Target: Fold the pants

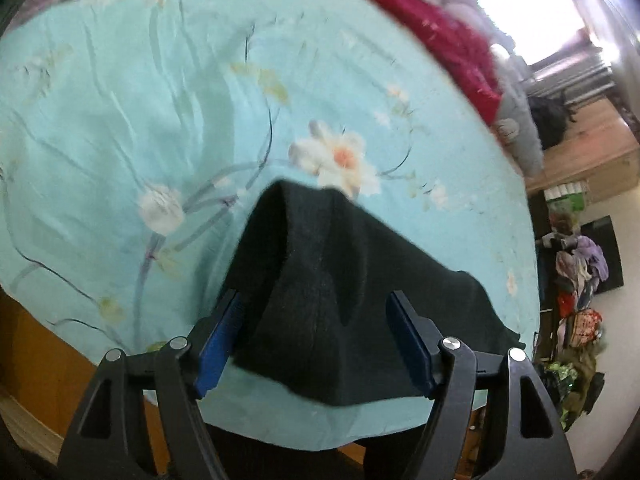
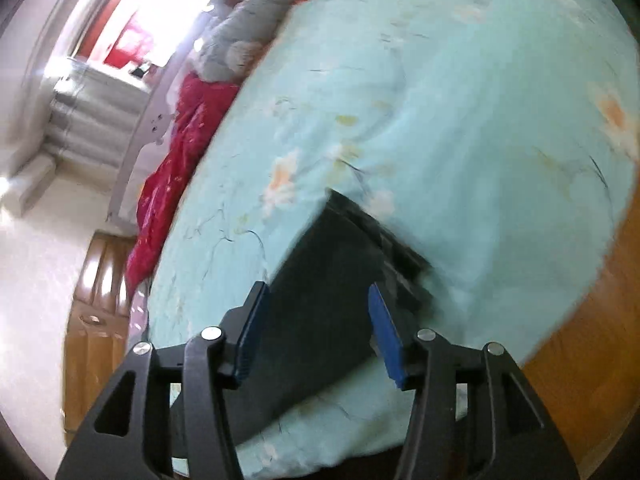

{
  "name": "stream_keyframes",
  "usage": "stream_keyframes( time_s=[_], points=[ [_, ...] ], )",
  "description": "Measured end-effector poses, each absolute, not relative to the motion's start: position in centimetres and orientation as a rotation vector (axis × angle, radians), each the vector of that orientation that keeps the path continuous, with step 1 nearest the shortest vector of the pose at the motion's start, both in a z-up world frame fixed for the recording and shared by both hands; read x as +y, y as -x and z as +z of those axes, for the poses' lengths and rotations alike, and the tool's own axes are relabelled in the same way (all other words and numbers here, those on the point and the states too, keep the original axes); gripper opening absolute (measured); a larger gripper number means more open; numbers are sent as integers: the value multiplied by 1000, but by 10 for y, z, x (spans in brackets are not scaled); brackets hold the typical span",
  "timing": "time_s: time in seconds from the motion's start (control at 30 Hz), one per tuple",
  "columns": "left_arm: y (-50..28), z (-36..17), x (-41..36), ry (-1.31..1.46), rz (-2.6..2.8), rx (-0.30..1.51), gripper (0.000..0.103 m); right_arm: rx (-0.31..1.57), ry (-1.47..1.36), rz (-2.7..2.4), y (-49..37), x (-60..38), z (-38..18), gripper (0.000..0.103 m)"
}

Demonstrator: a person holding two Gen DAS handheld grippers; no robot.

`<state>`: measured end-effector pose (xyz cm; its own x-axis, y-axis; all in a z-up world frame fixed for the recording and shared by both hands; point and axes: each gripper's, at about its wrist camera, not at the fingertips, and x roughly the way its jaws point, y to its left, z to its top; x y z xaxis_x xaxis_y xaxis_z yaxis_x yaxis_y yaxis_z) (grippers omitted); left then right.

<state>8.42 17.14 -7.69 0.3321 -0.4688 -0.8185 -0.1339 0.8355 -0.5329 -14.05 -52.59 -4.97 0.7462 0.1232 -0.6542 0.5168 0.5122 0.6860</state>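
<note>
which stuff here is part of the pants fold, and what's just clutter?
Job:
black pants
left gripper, open
right gripper, open
floral bedsheet, work surface

Lying about:
red blanket
grey plush toy
clothes pile

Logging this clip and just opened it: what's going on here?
A person with a hand-held tool in each hand is working on dark pants laid on a bed with a light blue floral sheet. Both the left tool and the right tool are open, fingers either side of the dark fabric, gripping nothing. The pants look bunched in the left view, flatter in the right. A red blanket lies along the bed's far side.
</note>
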Motion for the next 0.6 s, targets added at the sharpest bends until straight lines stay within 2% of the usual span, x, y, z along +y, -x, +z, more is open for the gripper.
stream_keyframes(
  time_s=[0.23, 0.27, 0.3, 0.37, 0.43, 0.5, 0.6],
  points=[
    [-86, -100, 160, 570, -206, 1270, 73, 863, -726, -271, 92, -531, -58, 54],
    [-88, -103, 160, 580, -205, 1273, 71, 886, -670, -269, 86, -528, -61, 53],
    [-92, -105, 158, 582, -201, 1274, 68, 904, -615, -264, 81, -524, -61, 41],
    [-93, -96, 154, 569, -198, 1267, 40, 962, -497, -255, 68, -517, -63, 10],
    [-87, -80, 152, 565, -219, 1214, 40, 966, -461, -240, 60, -514, -52, 10],
    [-86, -70, 146, 492, -184, 1154, 40, 880, -457, -226, 59, -517, -24, 10],
    [-96, -87, 140, 423, -116, 1203, 41, 888, -481, -261, 47, -530, -27, 10]
  ],
)
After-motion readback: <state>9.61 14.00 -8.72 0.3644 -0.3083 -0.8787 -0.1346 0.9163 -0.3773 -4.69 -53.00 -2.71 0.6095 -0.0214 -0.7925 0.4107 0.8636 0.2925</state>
